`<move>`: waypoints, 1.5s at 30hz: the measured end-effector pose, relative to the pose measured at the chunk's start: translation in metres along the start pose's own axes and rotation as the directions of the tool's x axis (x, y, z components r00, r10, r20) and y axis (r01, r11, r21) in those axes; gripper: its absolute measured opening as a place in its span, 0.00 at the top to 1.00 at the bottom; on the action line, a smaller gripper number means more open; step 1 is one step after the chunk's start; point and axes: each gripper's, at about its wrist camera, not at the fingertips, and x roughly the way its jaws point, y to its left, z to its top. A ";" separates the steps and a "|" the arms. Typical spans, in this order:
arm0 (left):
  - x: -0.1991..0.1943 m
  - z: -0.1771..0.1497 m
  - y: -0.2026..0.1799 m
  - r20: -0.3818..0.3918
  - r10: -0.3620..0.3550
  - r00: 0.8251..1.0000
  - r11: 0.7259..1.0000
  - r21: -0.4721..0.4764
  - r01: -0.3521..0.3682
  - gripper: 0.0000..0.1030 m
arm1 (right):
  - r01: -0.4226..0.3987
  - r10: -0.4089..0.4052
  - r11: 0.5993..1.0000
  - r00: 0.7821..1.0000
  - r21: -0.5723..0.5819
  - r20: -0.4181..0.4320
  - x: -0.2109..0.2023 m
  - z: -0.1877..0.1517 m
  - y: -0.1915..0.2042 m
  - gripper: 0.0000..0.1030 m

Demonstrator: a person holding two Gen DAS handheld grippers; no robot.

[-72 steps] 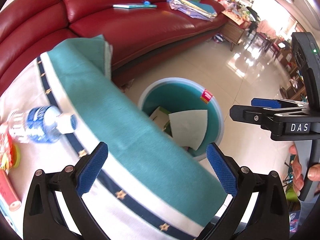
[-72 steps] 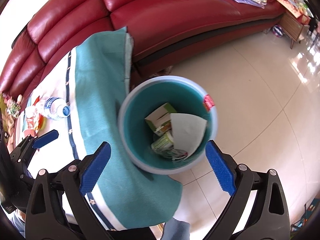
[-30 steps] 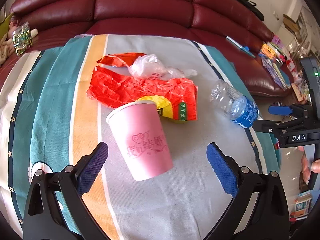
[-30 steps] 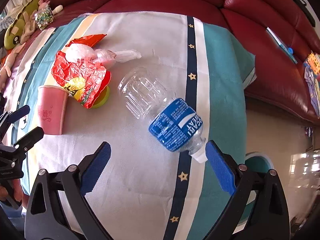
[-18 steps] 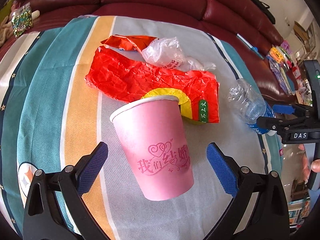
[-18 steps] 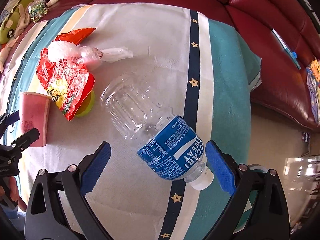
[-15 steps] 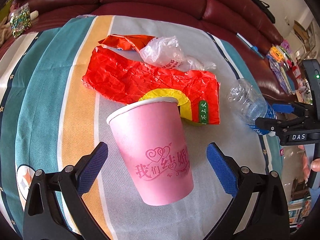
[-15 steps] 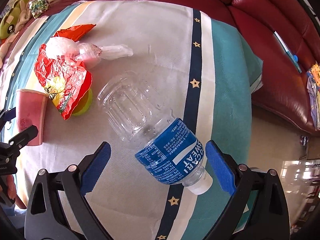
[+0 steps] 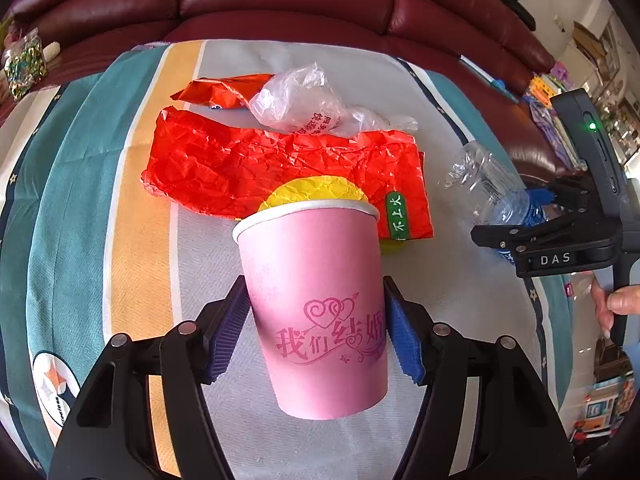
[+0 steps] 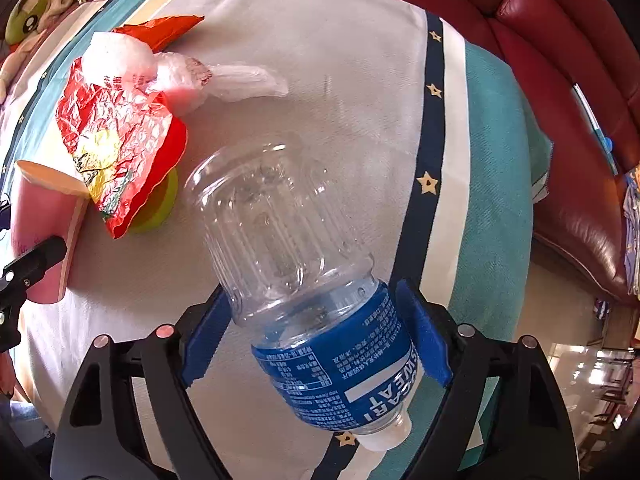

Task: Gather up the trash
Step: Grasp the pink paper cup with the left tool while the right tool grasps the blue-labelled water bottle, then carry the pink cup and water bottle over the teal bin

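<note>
From the left wrist view, the left gripper (image 9: 316, 328) has just been closing its fingers around the pink paper cup (image 9: 314, 304), which stands upright on the striped cloth of the worktop (image 9: 132, 208). Both blue pads (image 9: 228, 328) look to be touching the cup's lower wall, so I'd say the grip is just made. The risk is plain: a thin paper cup caves in if squeezed harder, and a hold this low could let it tip out on the lift. Just behind its rim lies the crumpled red wrapper (image 9: 280, 168) over something yellow, with a clear plastic bag (image 9: 304, 100) beyond; dragging the cup forward could push that litter about. At the right edge the other gripper straddles the bottle, a person's hand (image 9: 616, 304) on its handle.

From the right wrist view, the right gripper (image 10: 316, 340) has just been closing on the plastic bottle (image 10: 304, 280), which lies on its side, cap toward the camera, across the starred navy stripe. The right pad sits against the blue label (image 10: 348, 368); on the left I cannot tell whether the pad quite touches. An empty, round, slick bottle may squirt out sideways or roll toward the nearby worktop edge. It could also crumple and slip. The red sofa (image 10: 580, 128) lies beyond.
</note>
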 end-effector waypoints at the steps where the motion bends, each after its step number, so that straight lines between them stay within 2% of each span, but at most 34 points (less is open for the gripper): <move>1: 0.001 0.000 0.000 -0.005 -0.004 1.000 1.000 -0.004 0.004 0.36 | -0.005 0.005 1.000 1.000 0.003 0.000 -0.002 -0.002 0.003 0.30; 6: 0.009 -0.007 0.001 -0.054 -0.002 0.999 1.000 -0.030 0.001 0.35 | -0.028 0.028 0.999 1.000 0.026 0.006 -0.009 -0.025 0.017 0.30; 9: 0.008 -0.009 0.002 -0.047 -0.001 0.999 1.000 -0.031 0.000 0.36 | -0.031 0.031 0.998 0.999 0.050 0.012 -0.015 -0.043 0.023 0.30; 11: 0.005 -0.011 0.002 -0.039 0.000 0.999 1.000 -0.030 -0.001 0.41 | -0.042 0.041 0.996 0.999 0.080 0.023 -0.021 -0.053 0.023 0.31; 17: -0.016 -0.028 -0.011 -0.019 0.003 1.000 1.000 0.007 -0.003 0.42 | -0.090 0.079 0.985 0.994 0.145 0.082 -0.048 -0.095 0.022 0.32; 21: -0.029 -0.044 -0.029 -0.016 -0.026 1.000 0.999 0.041 0.027 0.42 | -0.122 0.103 0.977 0.988 0.175 0.111 -0.062 -0.115 0.018 0.32; 27: -0.048 -0.047 -0.070 0.012 -0.042 0.999 0.991 0.130 0.040 0.42 | -0.151 0.106 0.958 0.977 0.245 0.186 -0.087 -0.139 -0.012 0.32; 36: -0.062 -0.048 -0.147 0.035 -0.074 0.997 0.958 0.281 0.061 0.42 | -0.194 0.090 0.909 0.955 0.369 0.281 -0.116 -0.189 -0.071 0.32; 45: -0.057 -0.055 -0.223 0.006 -0.120 0.993 0.914 0.392 0.108 0.41 | -0.224 0.042 0.831 0.938 0.509 0.344 -0.136 -0.257 -0.140 0.32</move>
